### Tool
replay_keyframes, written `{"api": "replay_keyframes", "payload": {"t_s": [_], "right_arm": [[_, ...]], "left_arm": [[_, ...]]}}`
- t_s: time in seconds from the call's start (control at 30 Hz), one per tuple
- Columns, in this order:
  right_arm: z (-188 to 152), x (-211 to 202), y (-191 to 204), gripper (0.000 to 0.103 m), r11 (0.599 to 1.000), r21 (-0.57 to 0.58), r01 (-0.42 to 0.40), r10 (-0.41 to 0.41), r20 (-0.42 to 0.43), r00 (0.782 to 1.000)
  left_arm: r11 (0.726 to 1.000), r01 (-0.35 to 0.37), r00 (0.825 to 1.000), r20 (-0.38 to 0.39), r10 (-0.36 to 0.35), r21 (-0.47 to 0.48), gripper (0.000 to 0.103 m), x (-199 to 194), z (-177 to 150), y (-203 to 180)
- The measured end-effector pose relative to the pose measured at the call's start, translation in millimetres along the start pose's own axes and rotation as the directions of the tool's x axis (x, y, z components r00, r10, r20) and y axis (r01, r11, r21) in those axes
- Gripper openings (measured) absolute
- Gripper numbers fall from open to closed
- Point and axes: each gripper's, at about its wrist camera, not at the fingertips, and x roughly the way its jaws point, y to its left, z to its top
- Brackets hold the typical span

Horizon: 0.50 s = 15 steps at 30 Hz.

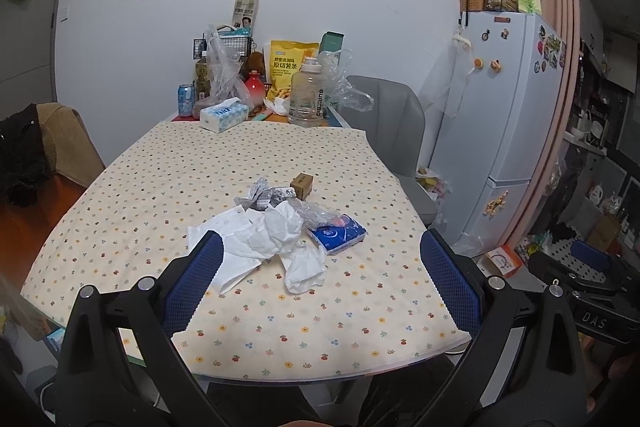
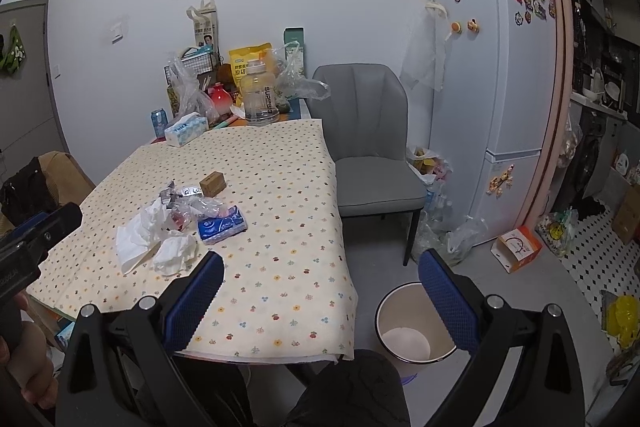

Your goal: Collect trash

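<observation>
A heap of trash lies mid-table on the flowered cloth (image 1: 160,179): crumpled white tissues (image 1: 288,243), a paper receipt (image 1: 228,231), crinkled clear plastic (image 1: 316,213), a blue tissue pack (image 1: 340,233) and a small brown box (image 1: 302,183). My left gripper (image 1: 320,247) hangs open above the table's near edge, the heap between its blue pads (image 1: 192,287). My right gripper (image 2: 320,267) is open too, off the table's near right corner, above a white bin (image 2: 412,327) on the floor. From there the tissues (image 2: 160,239) and blue pack (image 2: 222,225) lie to the left.
At the table's far end stand a big water bottle (image 1: 306,95), a tissue box (image 1: 224,114), a can, a yellow snack bag and plastic bags. A grey chair (image 2: 372,155) and a fridge (image 2: 492,87) are to the right. Bags and boxes litter the floor.
</observation>
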Motion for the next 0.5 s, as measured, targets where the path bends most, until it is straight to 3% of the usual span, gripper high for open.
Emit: {"api": "replay_keyframes", "payload": {"t_s": [0.5], "right_arm": [[0.0, 0.2, -0.2, 0.095, 1.0, 0.007, -0.008, 0.008, -0.008, 1.0]], "left_arm": [[1.0, 0.001, 1.0, 0.004, -0.001, -0.009, 0.098, -3.4, 1.5, 5.7]]}}
